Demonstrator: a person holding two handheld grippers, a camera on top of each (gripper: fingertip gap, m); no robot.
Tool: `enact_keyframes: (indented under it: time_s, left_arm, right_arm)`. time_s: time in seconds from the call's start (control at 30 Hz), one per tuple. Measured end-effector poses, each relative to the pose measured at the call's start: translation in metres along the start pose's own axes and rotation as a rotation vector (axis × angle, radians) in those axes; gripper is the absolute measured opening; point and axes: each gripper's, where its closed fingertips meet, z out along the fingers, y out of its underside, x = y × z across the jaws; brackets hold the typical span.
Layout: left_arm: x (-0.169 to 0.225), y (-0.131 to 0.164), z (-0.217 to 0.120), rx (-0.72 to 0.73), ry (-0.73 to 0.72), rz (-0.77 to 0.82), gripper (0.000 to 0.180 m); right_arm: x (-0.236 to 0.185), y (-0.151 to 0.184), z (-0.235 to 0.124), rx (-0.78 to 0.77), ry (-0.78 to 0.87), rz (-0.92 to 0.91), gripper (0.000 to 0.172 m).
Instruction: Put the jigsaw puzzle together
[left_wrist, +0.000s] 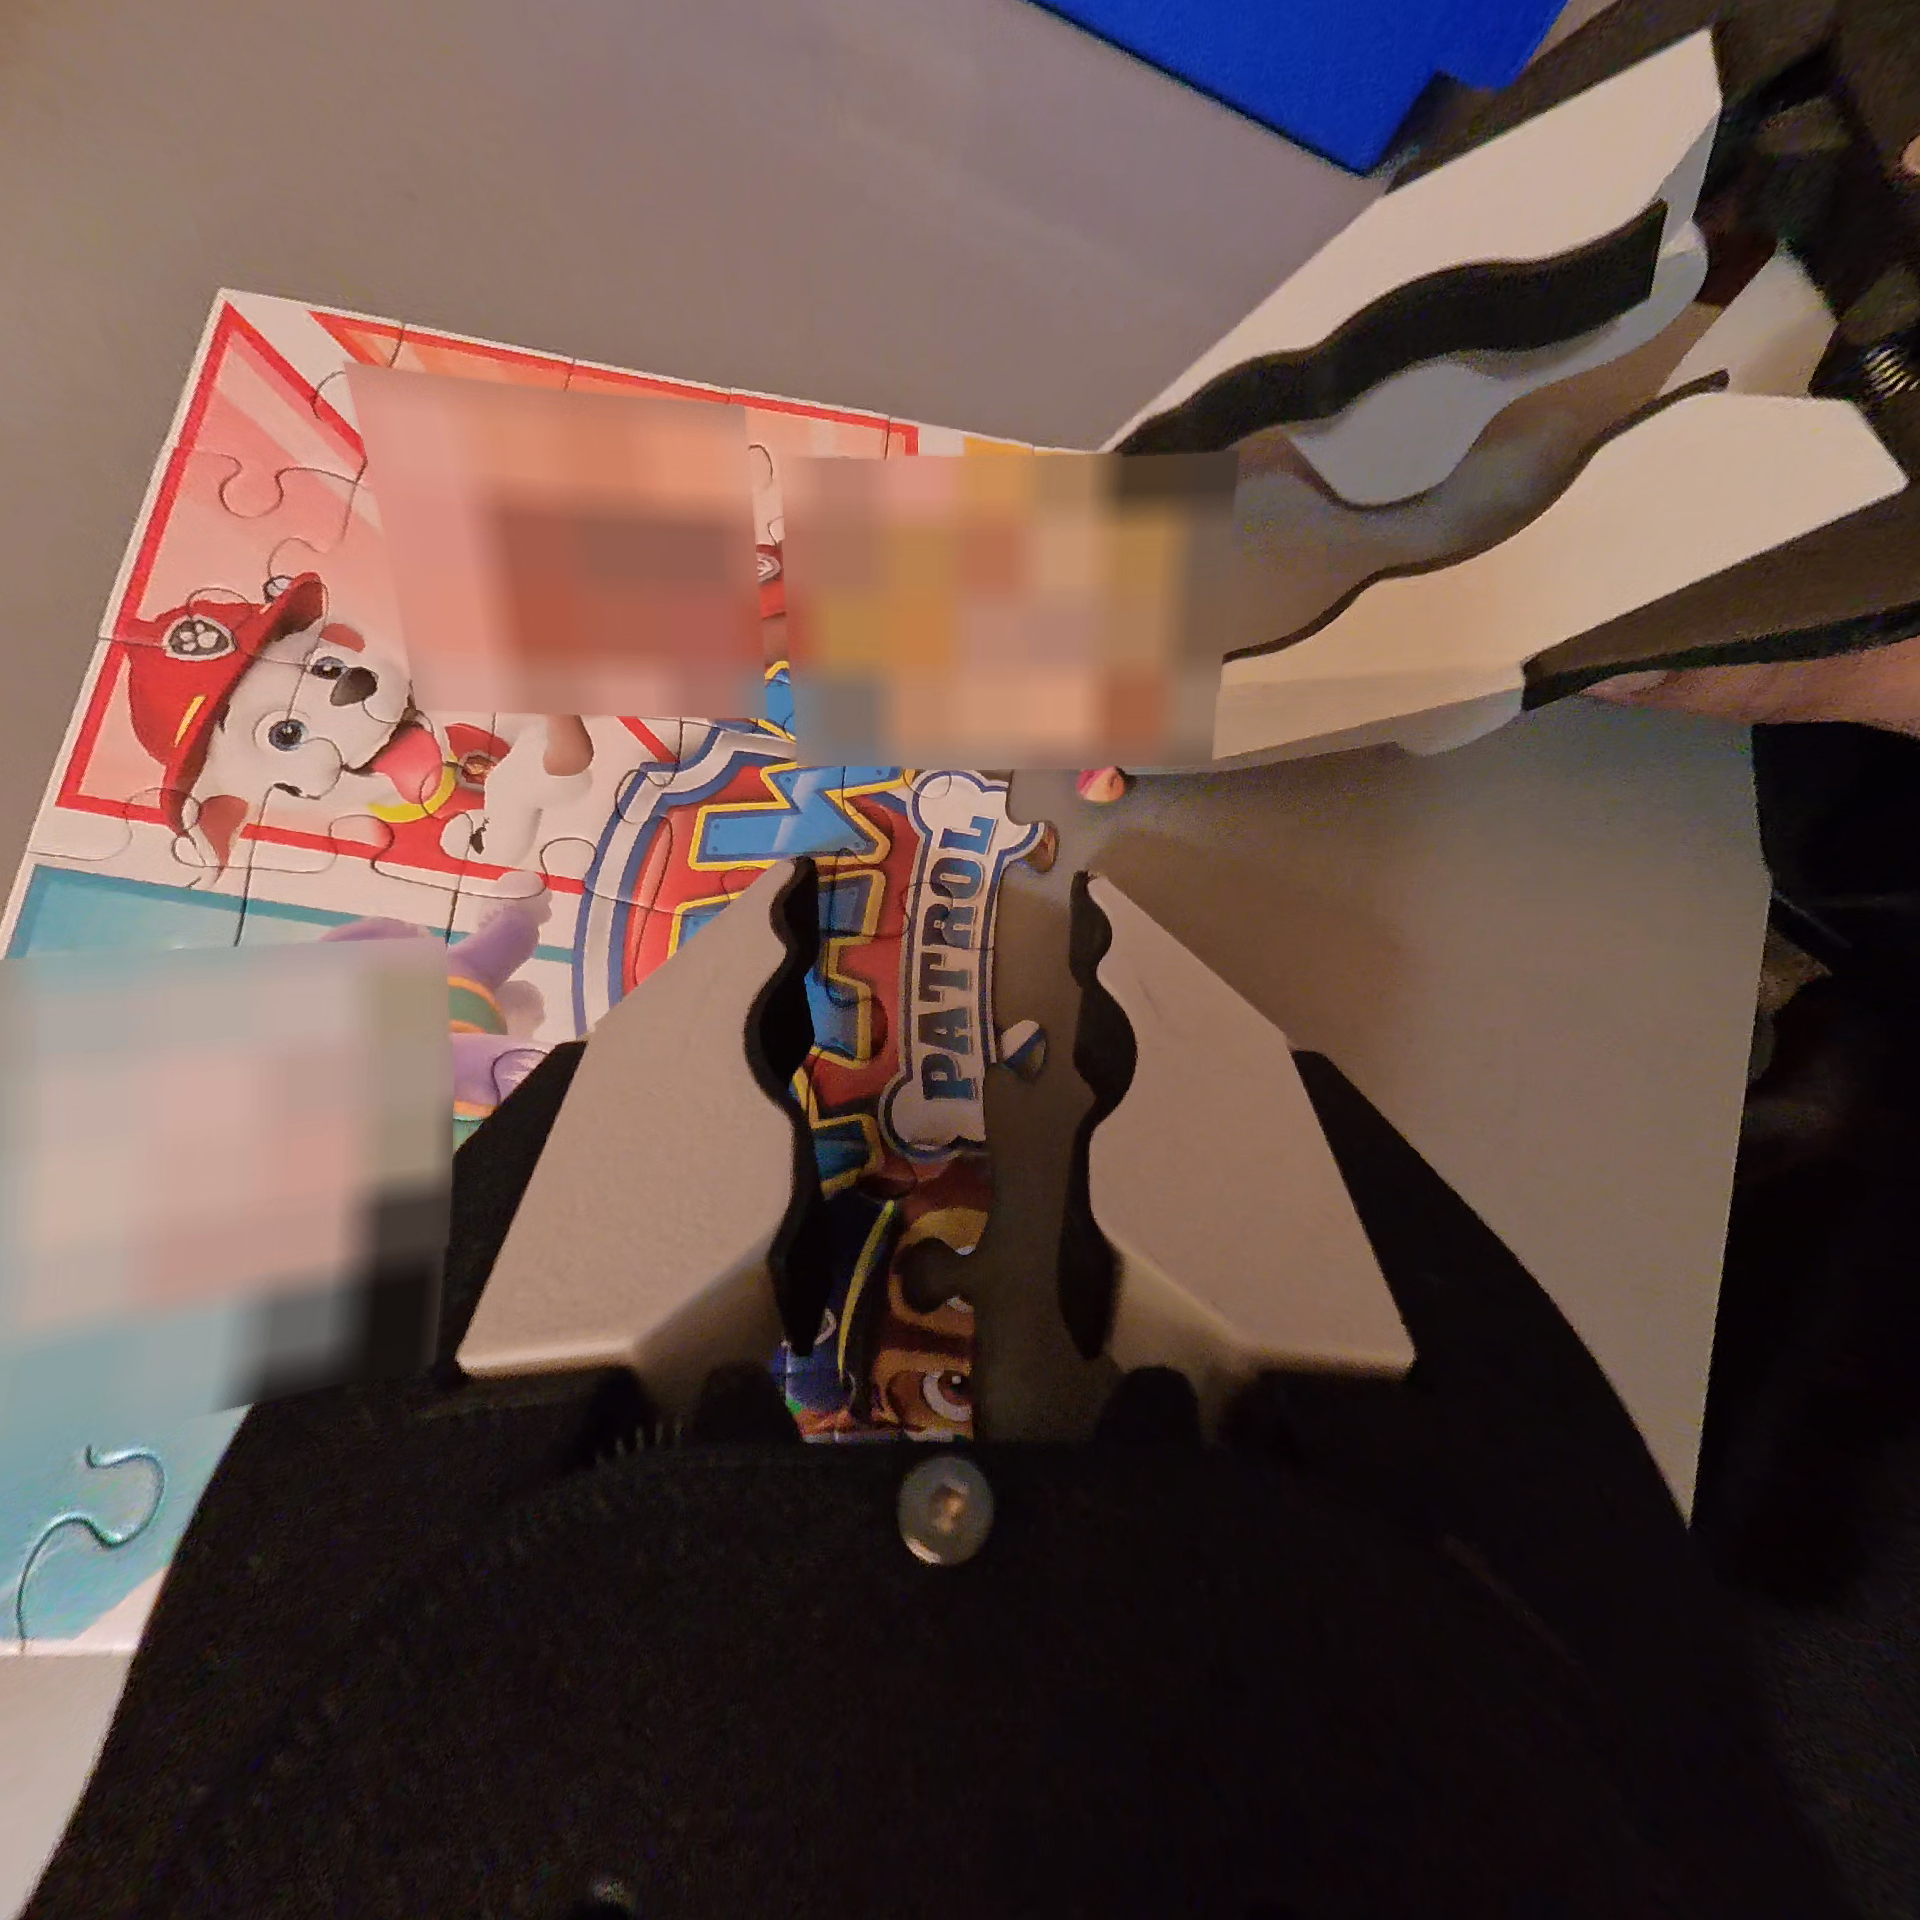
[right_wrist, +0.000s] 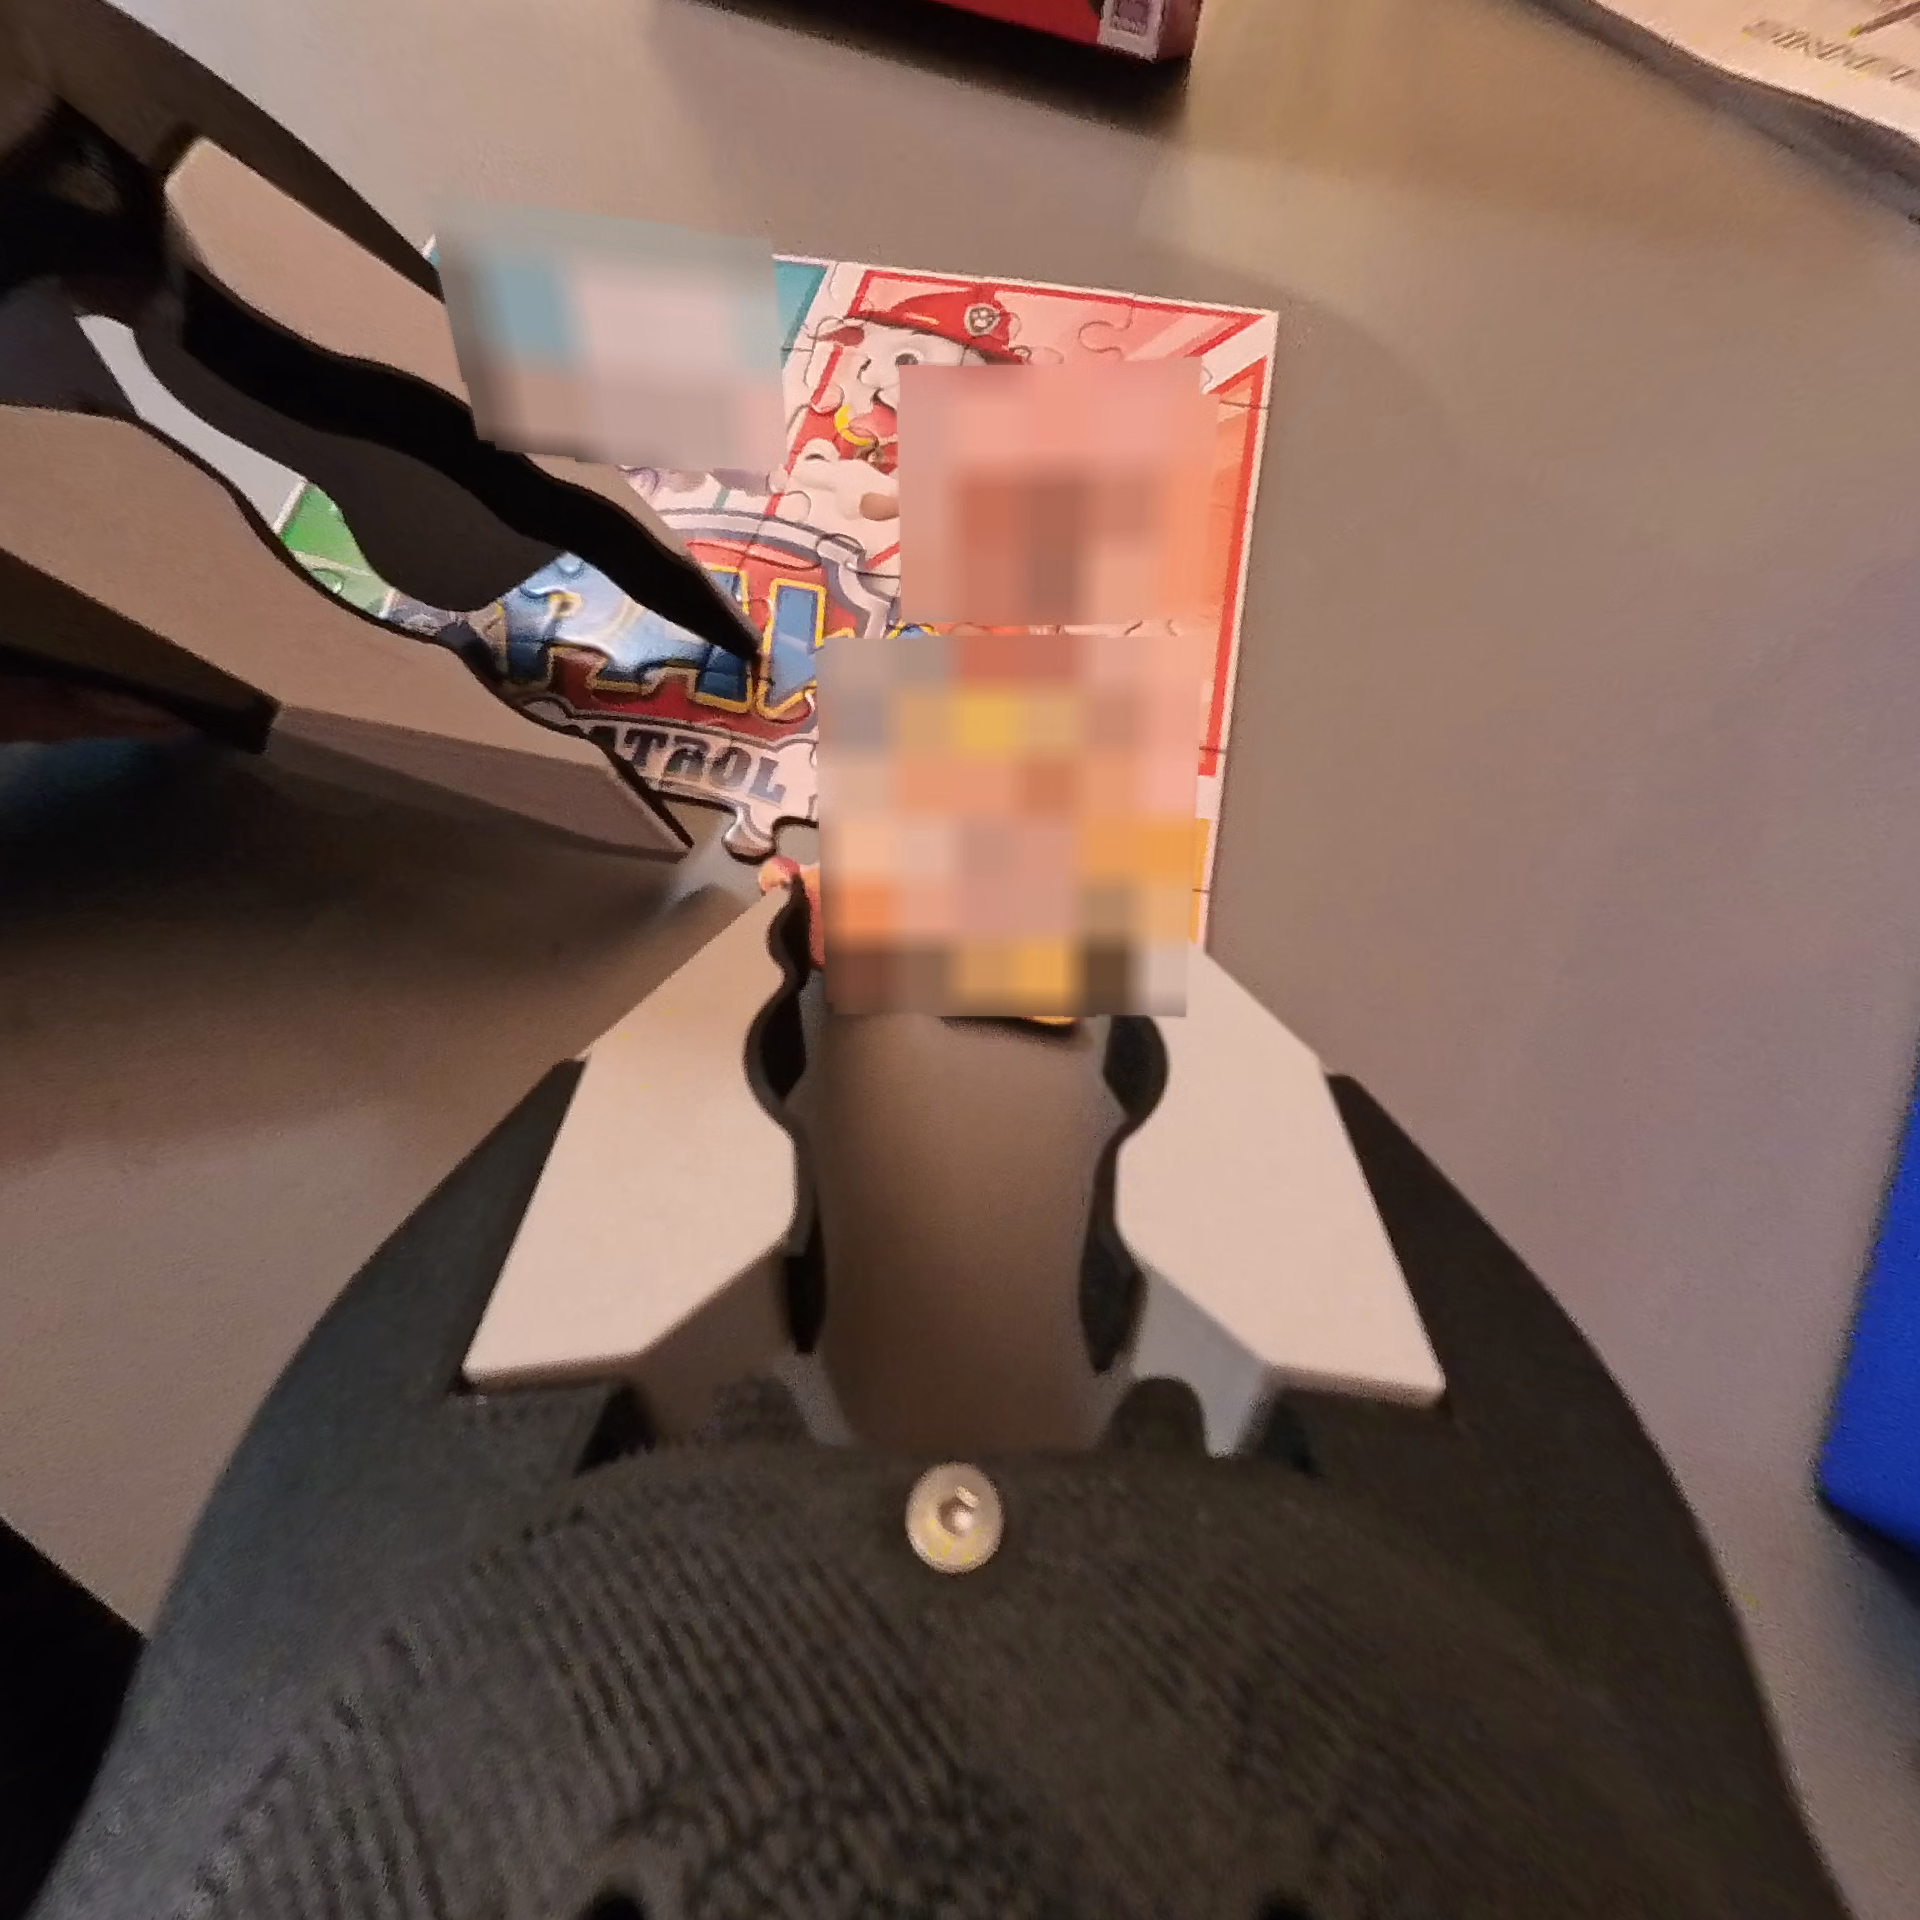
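while both tools hang low over it, table: grey (left_wrist: 1351, 1039), bearing all
puzzle: cartoon jigsaw (left_wrist: 343, 727), partly assembled, flat on the table, right edge unfinished
left gripper: (left_wrist: 940, 883) fingers spread, gripping nothing, over the puzzle's unfinished edge
right gripper: (right_wrist: 956, 935) fingers spread, at the puzzle's near edge
box: blue (left_wrist: 1299, 62), far corner

Your left gripper (left_wrist: 940, 883) and right gripper (right_wrist: 956, 935): pale grey wedge fingers (left_wrist: 665, 1143), wavy black pads (left_wrist: 784, 1039), black textured body, one silver screw (left_wrist: 943, 1507) behind the fingers.
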Motion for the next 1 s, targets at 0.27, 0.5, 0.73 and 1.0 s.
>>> enact_keyframes:
  time_s: [0.27,0.5,0.73,1.0]
  left_arm:
    - [0.001,0.000,0.000,0.004,0.006,0.000,0.045]
    - [0.002,0.000,0.000,0.004,0.010,-0.003,0.044]
    - [0.002,0.001,0.000,0.003,0.003,-0.001,0.043]
    - [0.000,0.001,0.000,-0.001,-0.016,0.004,0.040]
  right_arm:
    - [0.007,-0.009,-0.007,0.043,0.051,-0.087,0.036]
    - [0.026,-0.029,-0.023,0.130,0.247,-0.285,0.006]
    - [0.032,-0.017,-0.018,0.089,0.199,-0.267,0.030]
    - [0.028,-0.013,0.004,0.063,-0.051,0.033,0.110]
